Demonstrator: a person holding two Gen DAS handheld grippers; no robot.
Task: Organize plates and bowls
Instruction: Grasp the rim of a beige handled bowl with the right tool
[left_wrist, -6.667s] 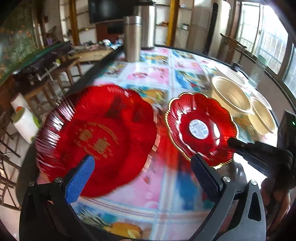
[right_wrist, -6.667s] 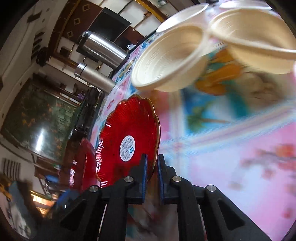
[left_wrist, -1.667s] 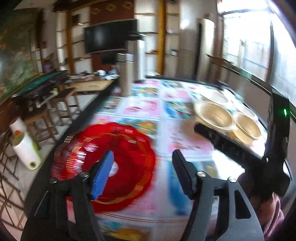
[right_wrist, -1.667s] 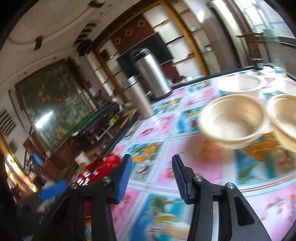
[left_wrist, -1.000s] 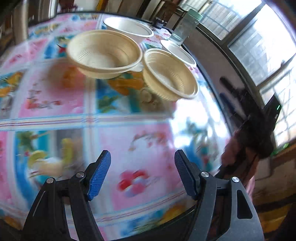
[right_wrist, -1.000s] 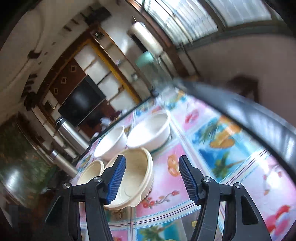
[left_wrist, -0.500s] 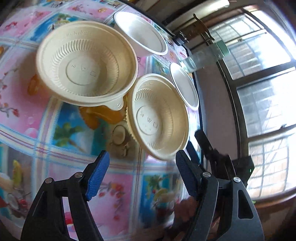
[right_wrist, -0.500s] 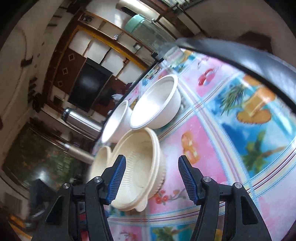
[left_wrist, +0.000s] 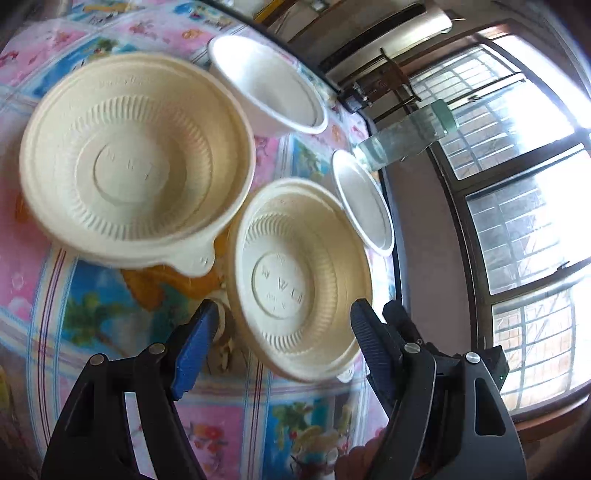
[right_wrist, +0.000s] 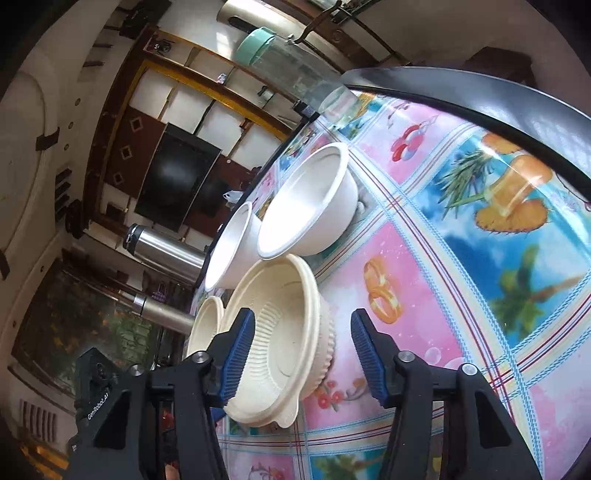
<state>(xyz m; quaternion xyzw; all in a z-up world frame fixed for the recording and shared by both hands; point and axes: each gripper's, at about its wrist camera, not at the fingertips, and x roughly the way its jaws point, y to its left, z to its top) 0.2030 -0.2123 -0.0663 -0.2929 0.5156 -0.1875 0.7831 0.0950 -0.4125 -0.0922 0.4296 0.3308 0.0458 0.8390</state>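
The left gripper (left_wrist: 282, 334) hangs tilted over the smaller ribbed cream plastic bowl (left_wrist: 299, 280), its blue-padded jaws spread wide on either side of the bowl without touching it. The right gripper (right_wrist: 301, 354), equally wide open, is held low beside that bowl (right_wrist: 280, 350), near the edge of the round table with its glossy pink-and-blue picture cloth (right_wrist: 461, 258). A larger ribbed cream bowl (left_wrist: 136, 162) and two plain white bowls (left_wrist: 269, 88) (left_wrist: 364, 203) stand close around.

Left claw (left_wrist: 282, 339) wide open, empty; right claw (right_wrist: 301, 350) wide open, empty.
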